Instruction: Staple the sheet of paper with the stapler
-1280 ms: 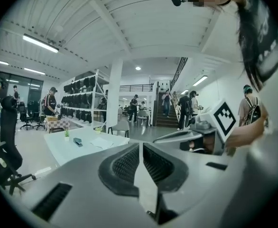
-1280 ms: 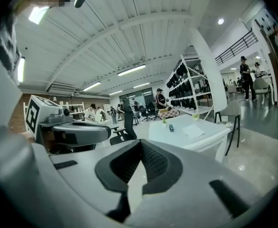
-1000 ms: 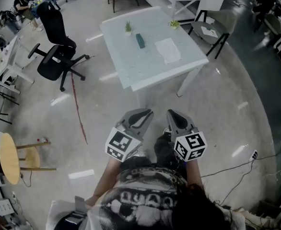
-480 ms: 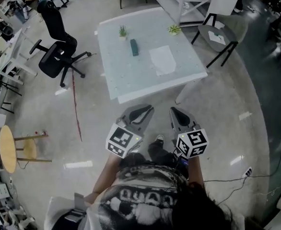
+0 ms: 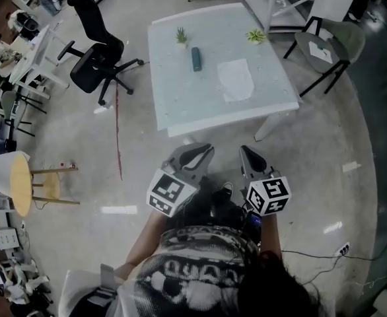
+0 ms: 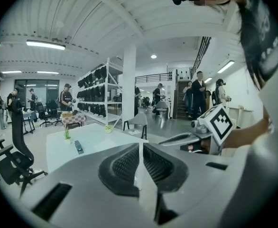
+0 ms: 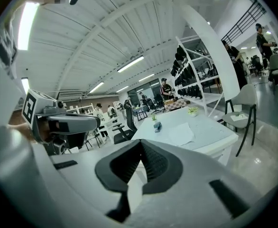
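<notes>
On the table point(image 5: 175, 92) lie stapler point(image 5: 195, 59) and sheet of paper point(image 5: 236, 80); well apart, left gripper point(image 5: 195, 153) and right gripper point(image 5: 249, 155) hang closed, empty

A: What's on the white table point(image 5: 180, 98) at upper centre?
B: A dark stapler point(image 5: 195, 59), with a sheet of paper point(image 5: 236, 80) near it on the right, not touching. A left plant point(image 5: 181, 36) and a right plant point(image 5: 255, 36) stand along the far edge.
A: And the grippers?
B: The left gripper point(image 5: 203, 152) and right gripper point(image 5: 246, 153) are side by side at lower centre, over the floor, short of the table's near edge. A black office chair point(image 5: 98, 58) stands at upper left
</notes>
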{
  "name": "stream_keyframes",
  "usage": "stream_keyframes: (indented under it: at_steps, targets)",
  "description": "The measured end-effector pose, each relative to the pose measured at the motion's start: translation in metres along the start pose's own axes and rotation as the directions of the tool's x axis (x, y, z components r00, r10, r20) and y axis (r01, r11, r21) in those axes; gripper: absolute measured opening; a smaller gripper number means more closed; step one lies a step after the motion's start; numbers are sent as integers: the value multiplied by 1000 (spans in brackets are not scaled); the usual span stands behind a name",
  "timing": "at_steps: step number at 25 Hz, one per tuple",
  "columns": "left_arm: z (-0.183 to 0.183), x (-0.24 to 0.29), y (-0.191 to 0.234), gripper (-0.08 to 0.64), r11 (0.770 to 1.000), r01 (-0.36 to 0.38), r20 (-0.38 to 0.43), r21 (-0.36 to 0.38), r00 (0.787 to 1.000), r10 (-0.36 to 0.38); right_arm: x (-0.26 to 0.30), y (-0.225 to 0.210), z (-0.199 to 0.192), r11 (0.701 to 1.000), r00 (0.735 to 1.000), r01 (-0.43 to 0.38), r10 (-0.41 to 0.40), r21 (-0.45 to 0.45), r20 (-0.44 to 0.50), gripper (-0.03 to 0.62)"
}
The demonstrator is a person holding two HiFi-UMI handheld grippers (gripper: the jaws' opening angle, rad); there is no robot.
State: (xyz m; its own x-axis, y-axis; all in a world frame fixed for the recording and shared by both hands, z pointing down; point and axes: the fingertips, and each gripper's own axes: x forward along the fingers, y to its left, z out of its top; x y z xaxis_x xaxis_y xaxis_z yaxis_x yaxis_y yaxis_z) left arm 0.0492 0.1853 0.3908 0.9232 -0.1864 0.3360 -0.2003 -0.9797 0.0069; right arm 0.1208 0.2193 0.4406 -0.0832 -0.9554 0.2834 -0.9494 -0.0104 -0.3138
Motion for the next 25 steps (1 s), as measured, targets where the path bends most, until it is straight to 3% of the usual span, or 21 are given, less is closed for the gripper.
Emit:
stream_keyframes:
  at_steps: [7,15,22,25]
  targets:
    - [-7,12,7,23,1000,14,-42,-1,999,-14,12,-9,-12,999,1000,-3,4,34,-27,-8]
    - [3,58,27,23,996,86,-17,5,996,-85,38,-46,-13,998,997,55,-52,40,-62,-8]
    - [12,89,87,23,994,108,-6,15,994,-108,102,-91,-3,993,987,113,-110,21,-116,-5]
    - [20,107,122,23,994,109,10,26,994,-109,141,-117,1,992,981,125,-124,-8,-152,38]
